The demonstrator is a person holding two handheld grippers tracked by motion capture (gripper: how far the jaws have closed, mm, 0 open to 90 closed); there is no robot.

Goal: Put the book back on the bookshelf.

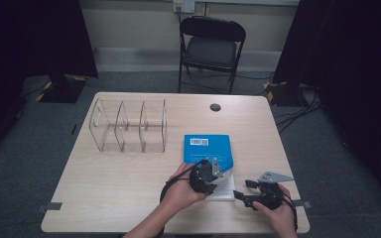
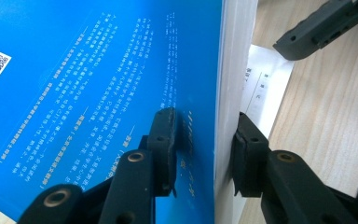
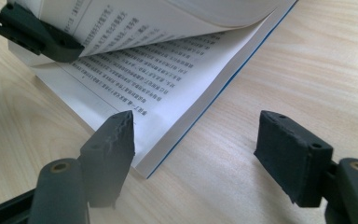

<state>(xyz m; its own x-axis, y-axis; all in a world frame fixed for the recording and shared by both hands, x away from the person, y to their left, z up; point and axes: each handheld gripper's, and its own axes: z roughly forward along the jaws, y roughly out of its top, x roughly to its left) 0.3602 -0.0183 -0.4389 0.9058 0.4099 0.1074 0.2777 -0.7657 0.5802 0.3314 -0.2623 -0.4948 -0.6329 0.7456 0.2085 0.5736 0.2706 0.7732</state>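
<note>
Pale wood desk (image 1: 129, 188) under me, my left gripper (image 2: 205, 140) reaches in over the near end of the blue book (image 1: 207, 151), jaws clamped on the lifted cover and pages. My right gripper (image 3: 196, 140) rests low beside it, jaws apart, holding nothing. Its long axis runs away from me, barcode end far.

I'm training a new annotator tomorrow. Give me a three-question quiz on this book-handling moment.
1. True or false: the left tongs clamp the blue book's cover and a stack of pages.
2. What stands left of the book on the table? A) clear divided organizer B) mug C) laptop
3. Are the right tongs gripping anything?

Key: 1 true. 2 A, the clear organizer. 3 No, they stand open at the book's lower corner.
</note>
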